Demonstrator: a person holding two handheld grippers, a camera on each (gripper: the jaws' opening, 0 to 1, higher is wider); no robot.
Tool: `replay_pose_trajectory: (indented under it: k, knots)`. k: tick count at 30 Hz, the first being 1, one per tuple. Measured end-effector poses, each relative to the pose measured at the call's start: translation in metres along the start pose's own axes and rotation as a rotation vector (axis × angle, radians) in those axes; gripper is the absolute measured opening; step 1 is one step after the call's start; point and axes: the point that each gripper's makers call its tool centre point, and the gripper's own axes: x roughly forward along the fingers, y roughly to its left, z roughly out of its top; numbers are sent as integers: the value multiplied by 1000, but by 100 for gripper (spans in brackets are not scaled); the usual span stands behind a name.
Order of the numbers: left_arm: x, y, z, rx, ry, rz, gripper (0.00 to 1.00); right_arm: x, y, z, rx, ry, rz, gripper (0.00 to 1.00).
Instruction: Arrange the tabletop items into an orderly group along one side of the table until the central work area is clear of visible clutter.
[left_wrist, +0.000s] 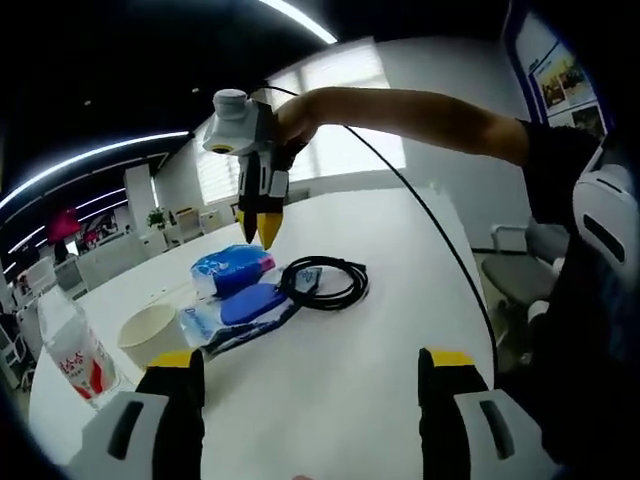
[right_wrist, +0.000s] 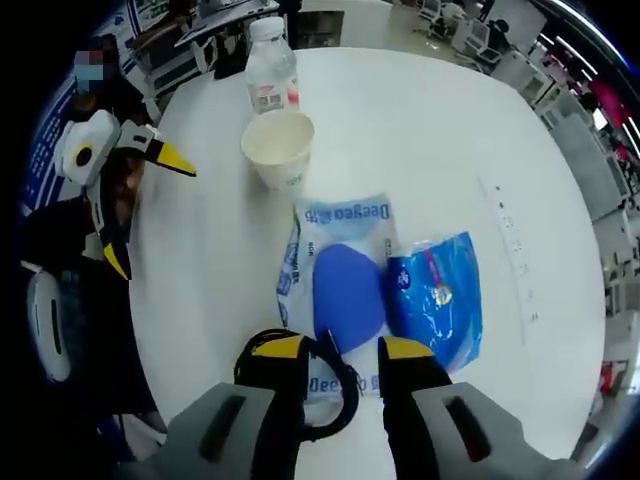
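A white round counter (right_wrist: 420, 120) carries a small cluster of things, and the clear plastic packet printed with blue lettering around a blue oval pad (right_wrist: 345, 290) serves as the marker for the rest. In the left gripper view this same packet (left_wrist: 240, 315) lies near the middle of the counter (left_wrist: 360, 380).

Touching the packet's edge on one side is a glossy blue plastic pouch (right_wrist: 437, 295), seen in the left gripper view (left_wrist: 232, 268) just behind the packet. A coiled black cable (left_wrist: 325, 283) lies just beside both; in the right gripper view the coil (right_wrist: 335, 390) sits partly under that view's own jaws and overlaps the packet's near end.

Beyond the packet's far end stands a white paper cup (right_wrist: 279, 148), upright and open-topped, near but apart from the packet. Just past the cup stands a clear plastic water bottle with a white cap and red label (right_wrist: 270, 68). In the left gripper view the cup (left_wrist: 150, 335) and bottle (left_wrist: 75, 350) are off to the packet's side.

The right hand-held gripper (left_wrist: 262, 228), gripped by a person's hand, hangs above the pouch with its yellow-tipped jaws drawn together on nothing. The left hand-held gripper (right_wrist: 150, 205) is held off the counter's edge, well away from the packet, jaws spread wide apart and empty.
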Motion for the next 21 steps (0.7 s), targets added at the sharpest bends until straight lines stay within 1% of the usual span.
replay_pose_trajectory:
  k: [3,5,7,10,11,13,15,16,18,21]
  knots:
    - [5,0,2,-13,1,-3,90,-2,-5,-4,10,-3,-4,29]
    - [8,-1,2,-10,6,-4,91,-1,-2,-9,20,-5,-3,36]
    - [10,-2,4,-11,8,-8,92,1,2,-17,20,4,-13,39]
    - [14,-5,6,-7,10,-15,93,1,3,-24,23,7,-22,50]
    - [16,-6,7,-6,11,-20,93,2,2,-27,26,10,-24,58]
    - [18,-8,8,-5,12,-25,94,3,2,-33,27,26,-33,68]
    - [23,-11,9,-1,15,-34,94,2,0,-38,26,32,-51,71]
    - [24,-12,10,-1,16,-38,94,1,-5,-37,29,30,-55,74]
    - [27,-13,10,-1,18,-44,94,0,-11,-38,39,27,-68,82]
    - [30,-14,10,-4,20,-49,94,0,-12,-45,41,37,-77,86]
